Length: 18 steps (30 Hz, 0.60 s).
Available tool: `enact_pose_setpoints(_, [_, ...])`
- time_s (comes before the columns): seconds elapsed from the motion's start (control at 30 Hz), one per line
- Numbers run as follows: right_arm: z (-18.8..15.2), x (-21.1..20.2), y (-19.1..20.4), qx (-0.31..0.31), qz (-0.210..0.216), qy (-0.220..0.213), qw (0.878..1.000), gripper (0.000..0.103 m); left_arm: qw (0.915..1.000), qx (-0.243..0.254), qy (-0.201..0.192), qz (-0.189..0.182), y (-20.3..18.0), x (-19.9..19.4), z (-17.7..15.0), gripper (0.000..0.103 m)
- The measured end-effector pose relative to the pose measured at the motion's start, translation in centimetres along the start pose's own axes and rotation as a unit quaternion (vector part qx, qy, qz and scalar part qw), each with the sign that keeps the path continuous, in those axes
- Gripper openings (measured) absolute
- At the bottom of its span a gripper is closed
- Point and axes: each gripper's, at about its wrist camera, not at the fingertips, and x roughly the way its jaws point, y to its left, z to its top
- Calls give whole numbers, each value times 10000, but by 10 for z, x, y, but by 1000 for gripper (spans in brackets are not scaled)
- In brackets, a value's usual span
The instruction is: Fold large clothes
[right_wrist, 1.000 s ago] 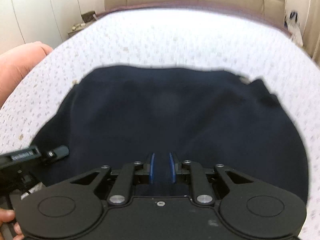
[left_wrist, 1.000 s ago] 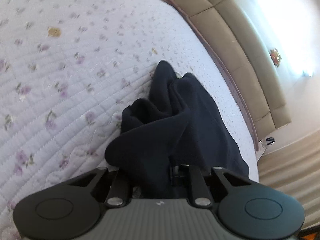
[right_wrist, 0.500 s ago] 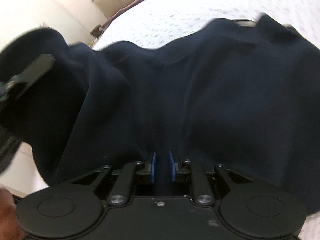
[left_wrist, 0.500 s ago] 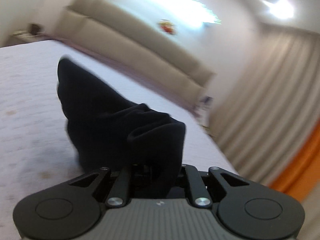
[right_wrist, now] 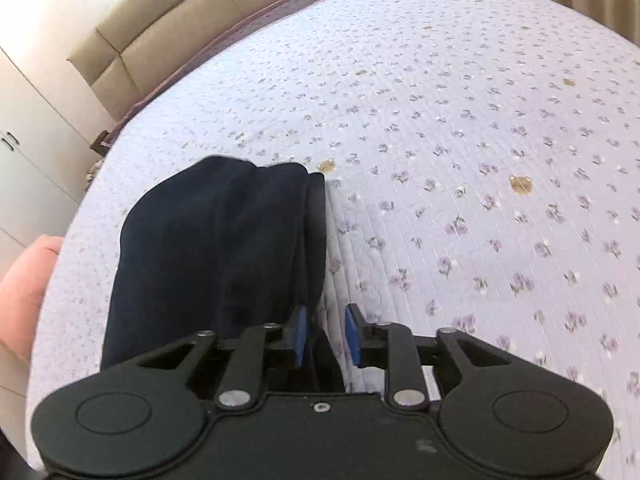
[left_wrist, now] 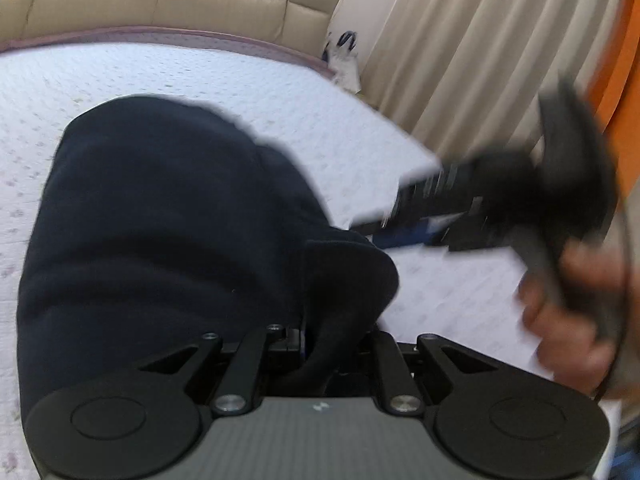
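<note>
Folded lengthwise into a narrow strip, dark navy garment lying lower left on floral quilt; cross folds left. Left gripper clenched on cloth; right gripper just spread, released

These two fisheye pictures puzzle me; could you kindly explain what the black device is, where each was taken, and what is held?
A person holds a two-finger gripper in each hand, with a camera on each looking along the fingers. In the left wrist view, the left gripper is shut on a fold of the dark navy garment lying on the floral quilted bedspread; the blurred right gripper and hand are alongside. In the right wrist view, the right gripper has just been opening, its blue pads apart beside the garment's edge.
</note>
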Motion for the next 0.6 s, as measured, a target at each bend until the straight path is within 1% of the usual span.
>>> enact_pose_setpoints(0.03, [2, -1, 0, -40, 72, -38, 10000, 61, 10000, -10, -36, 40, -1, 0, 0, 13])
enact_pose_setpoints(0.07, [3, -4, 0, -81, 160, -85, 9998, 74, 10000, -57, -57, 51, -2, 0, 2, 13])
enact_pose_setpoints(0.1, [8, -1, 3, -109, 272, -127, 9995, 79, 9999, -86, -78, 68, -2, -1, 5, 13])
enact_pose_setpoints(0.17, [18, 6, 11, -112, 543, -189, 9983, 80, 9999, -30, -99, 102, -11, -2, 2, 13])
enact_pose_setpoints(0.23, [31, 16, 14, 18, 787, -157, 9968, 80, 9999, 26, -82, 118, -14, -2, 1, 13])
enact_pose_setpoints(0.3, [43, 29, 16, 210, 1033, -85, 9944, 82, 9999, 7, -79, 119, -12, -1, 3, 13])
enact_pose_setpoints(0.37, [59, 50, 19, 360, 1105, 66, 9932, 82, 9999, -73, -90, 97, -13, -1, 4, 13])
enact_pose_setpoints(0.43, [67, 71, 19, 455, 1151, 358, 9917, 82, 9998, -149, -148, 61, -7, -5, 3, 13])
enact_pose_setpoints(0.47, [70, 82, 21, 489, 1301, 590, 9885, 68, 9997, -175, -181, 61, -8, -7, 4, 13])
enact_pose_setpoints(0.5, [70, 81, 27, 377, 1491, 676, 9858, 55, 9995, -174, -245, 94, -9, -9, 5, 13])
enact_pose_setpoints(0.53, [71, 76, 40, 75, 1528, 588, 9865, 33, 9993, -151, -315, 124, -11, -15, 5, 13])
enact_pose_setpoints(0.57, [74, 67, 56, -342, 1412, 418, 9885, 23, 9990, -126, -401, 153, -13, -18, 8, 13])
enact_pose_setpoints(0.6, [75, 58, 68, -653, 1292, 226, 9892, 21, 9986, -104, -486, 169, -14, -19, 11, 13])
